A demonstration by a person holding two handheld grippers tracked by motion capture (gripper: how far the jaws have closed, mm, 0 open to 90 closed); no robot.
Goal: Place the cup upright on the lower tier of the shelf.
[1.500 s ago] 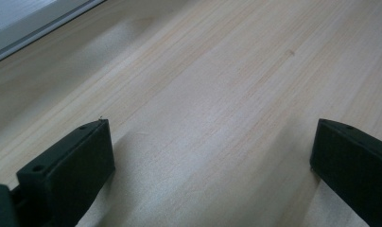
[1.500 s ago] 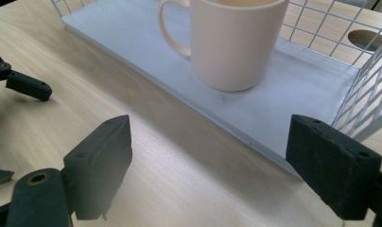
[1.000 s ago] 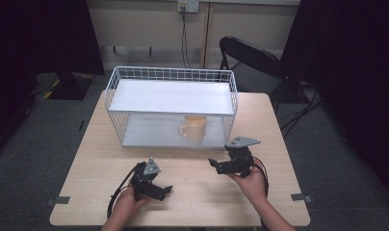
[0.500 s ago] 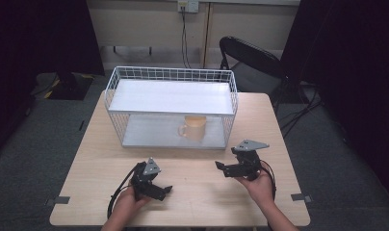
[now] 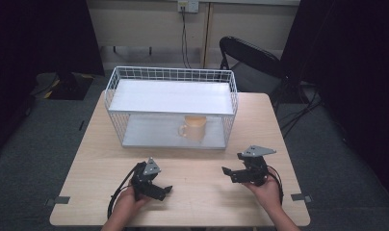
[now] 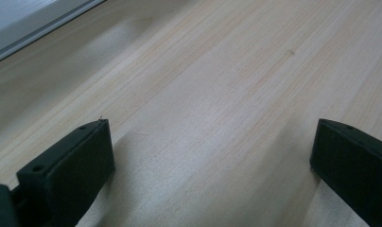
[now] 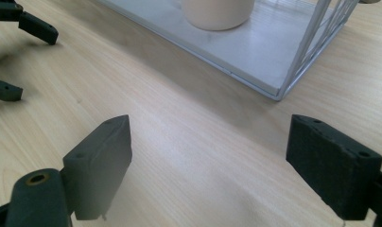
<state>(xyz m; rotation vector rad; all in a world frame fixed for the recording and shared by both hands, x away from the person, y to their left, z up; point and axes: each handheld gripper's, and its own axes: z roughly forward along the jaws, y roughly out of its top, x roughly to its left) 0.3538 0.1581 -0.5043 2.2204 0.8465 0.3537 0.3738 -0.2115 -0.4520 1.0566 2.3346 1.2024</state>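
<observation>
A pale orange mug (image 5: 195, 128) stands on the lower shelf of a white wire rack (image 5: 171, 96) at the middle of the wooden table (image 5: 197, 202). My left gripper (image 5: 162, 186) rests low on the table in front of the rack's left half; its own view shows it open (image 6: 212, 156) over bare wood. My right gripper (image 5: 232, 164) is held in front of the rack's right end, pointing left. It is open (image 7: 208, 156) with nothing between its jaws, and the mug (image 7: 220, 12) sits ahead on the shelf (image 7: 255, 56).
The left gripper's jaws (image 7: 19, 28) show far off in the right gripper view. A black folding chair (image 5: 252, 60) stands behind the table's right corner. Bare tabletop lies between the two grippers and the rack's front edge.
My right gripper has drifted a little to the right and back toward the table's front edge, away from the rack. The left gripper and the mug have stayed put.
</observation>
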